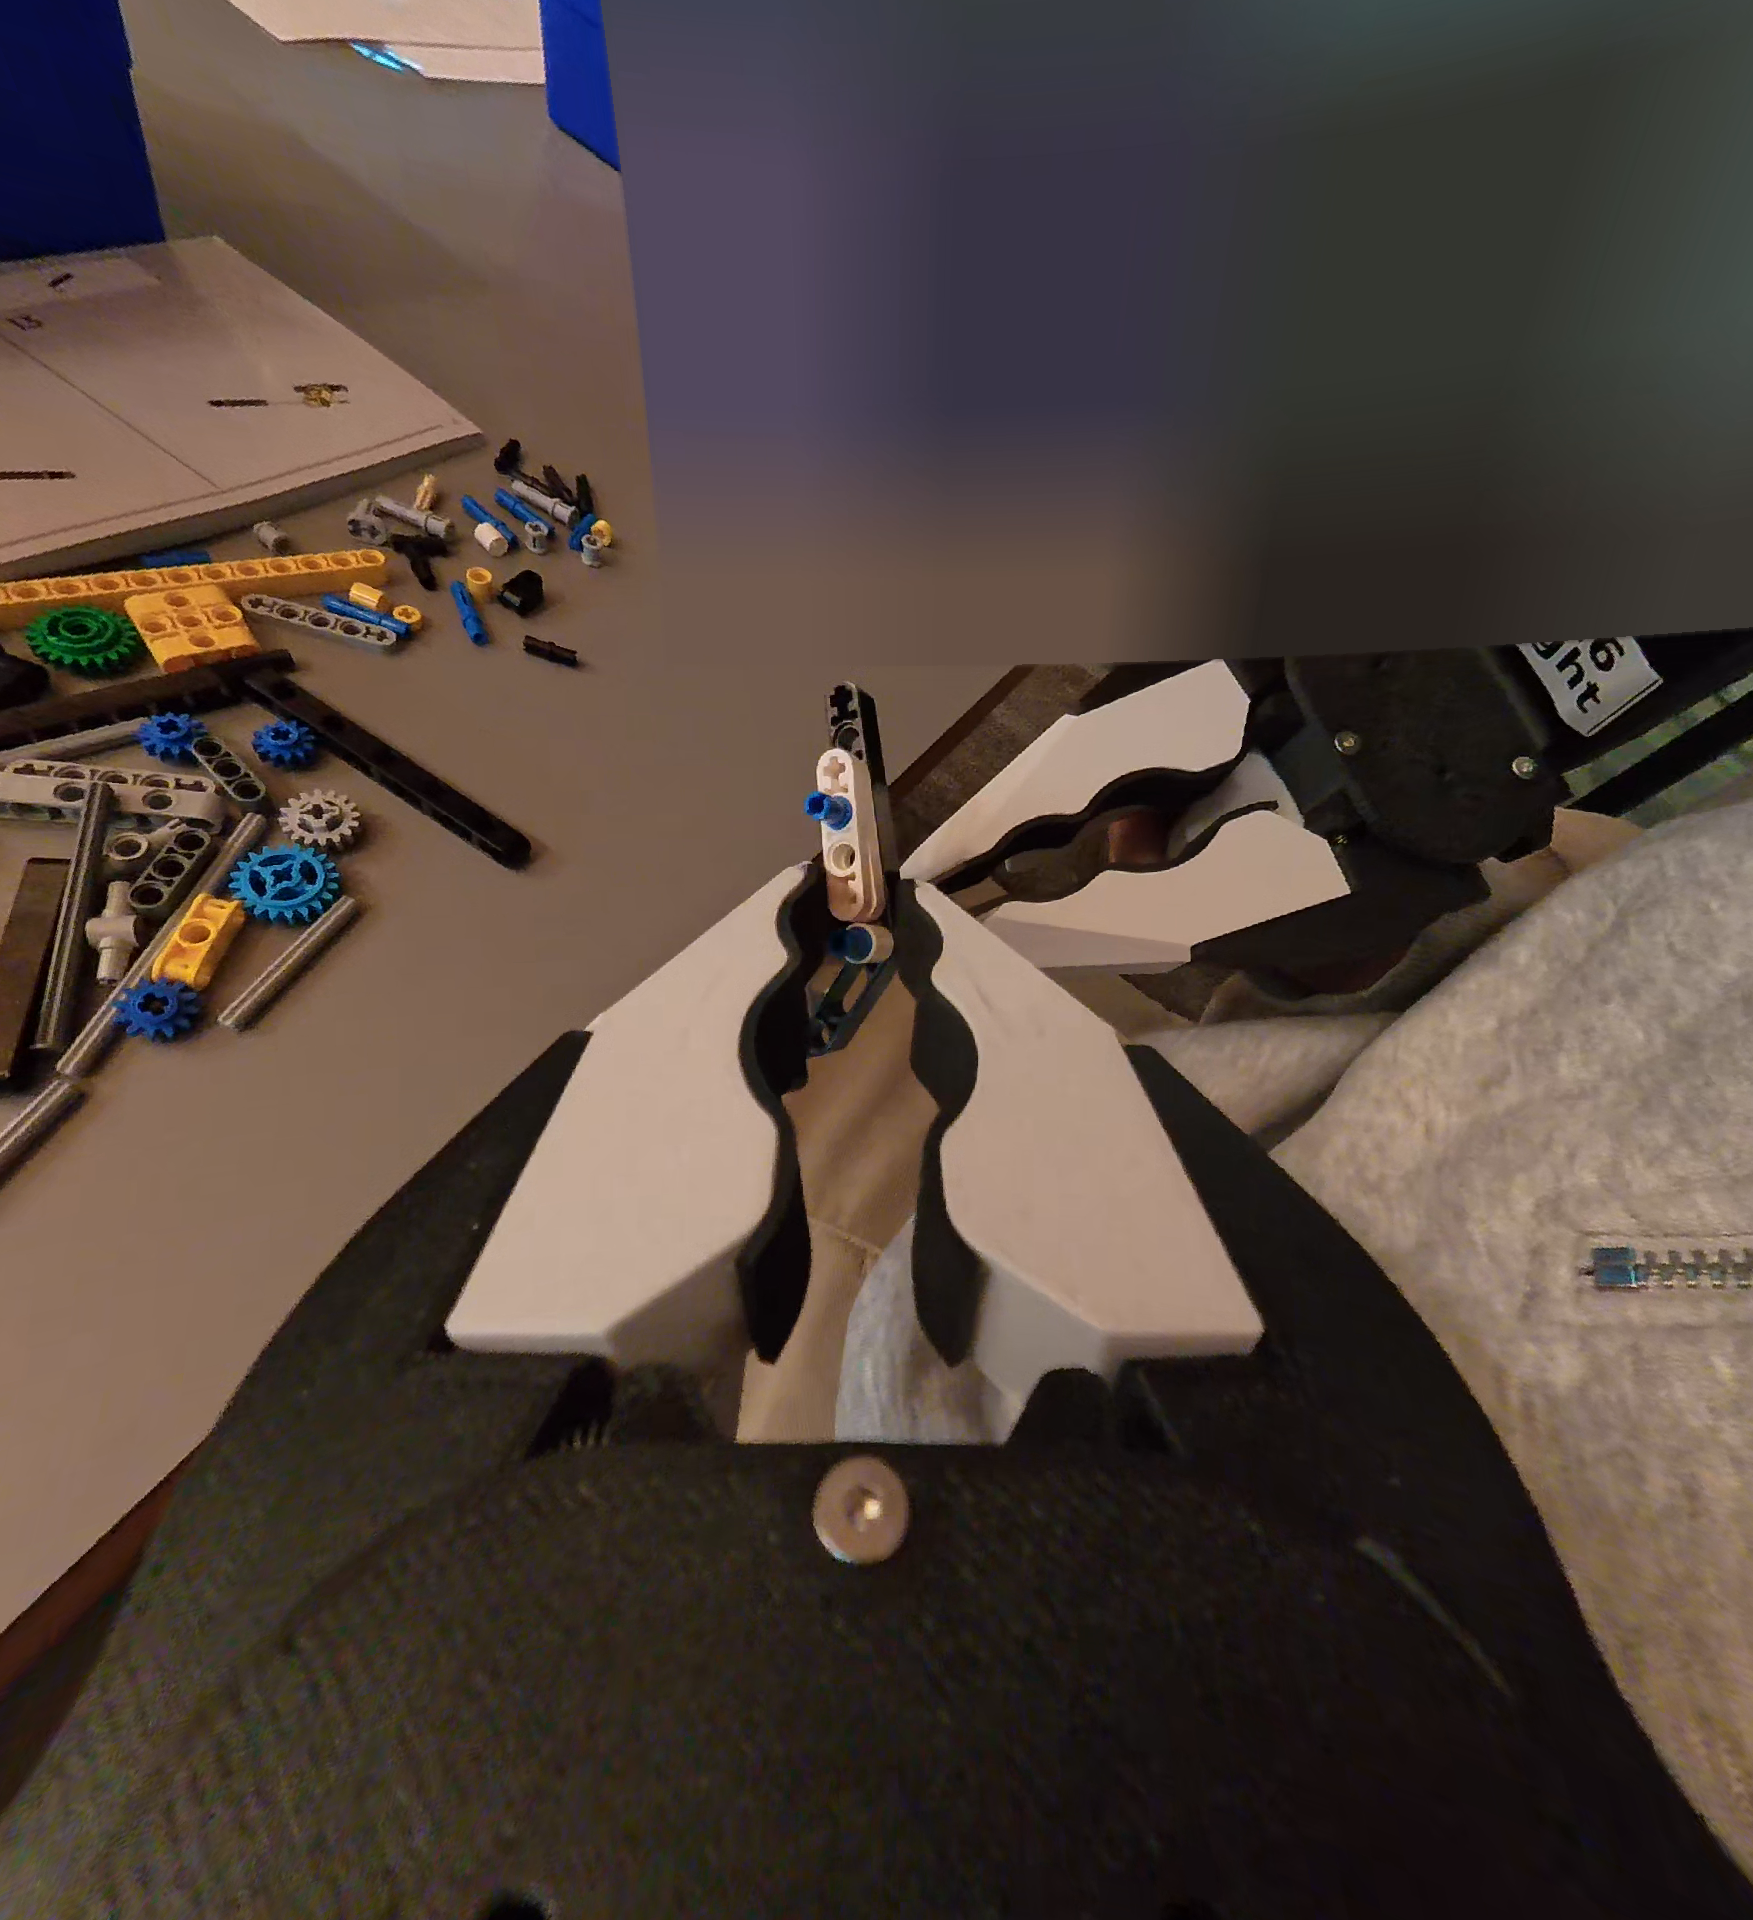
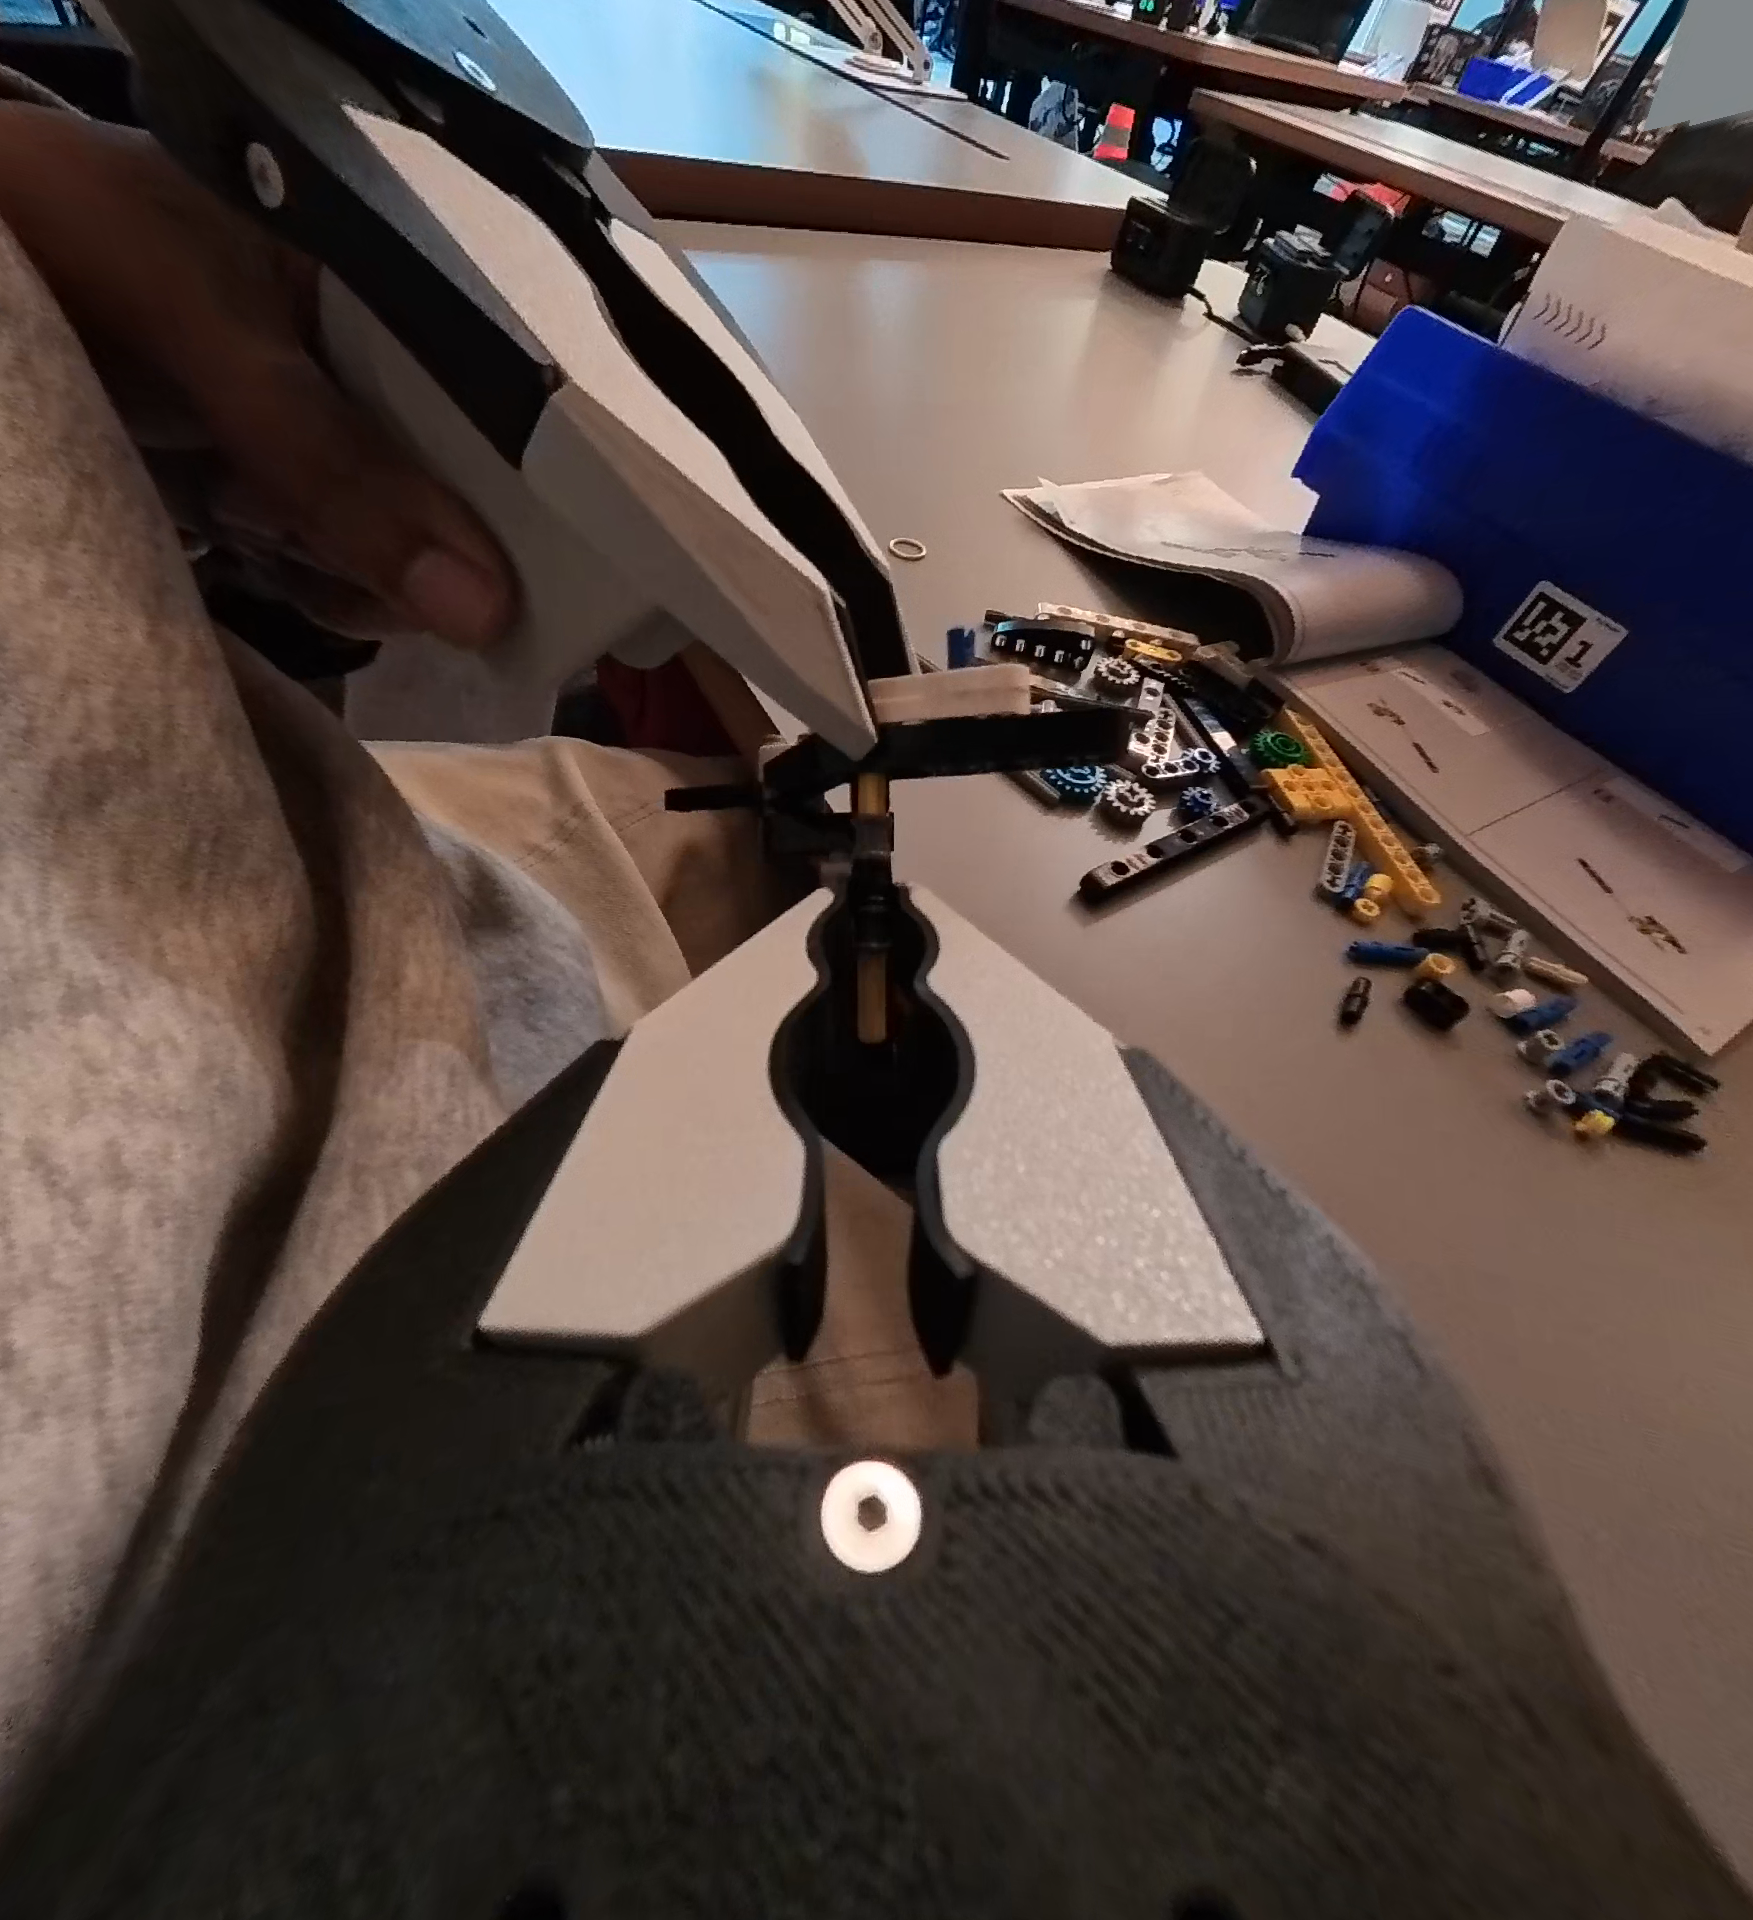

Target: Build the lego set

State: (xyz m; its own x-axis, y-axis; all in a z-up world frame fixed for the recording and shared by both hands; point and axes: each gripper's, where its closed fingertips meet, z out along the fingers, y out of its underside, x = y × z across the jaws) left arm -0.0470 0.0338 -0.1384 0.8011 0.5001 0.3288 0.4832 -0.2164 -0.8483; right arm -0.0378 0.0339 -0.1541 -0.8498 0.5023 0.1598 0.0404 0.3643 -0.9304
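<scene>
Two tools meet above a person's lap: the left tool (image 1: 856, 894) pinches a small beam assembly (image 1: 854, 821) of black and white parts with blue pins, while the right tool (image 2: 872, 904) pinches its tan axle (image 2: 872, 1003). Loose pieces (image 1: 176, 748) litter the tabletop (image 1: 539, 312).

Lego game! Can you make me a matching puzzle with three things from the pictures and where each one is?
Things:
1. small assembly
2. green gear
3. blue bin

Places:
A. flat on the table among loose parts
B. at the table's far side, next to the open booklet
C. clamped in the left gripper, off the table

Pairs: 1-C, 2-A, 3-B
</scene>
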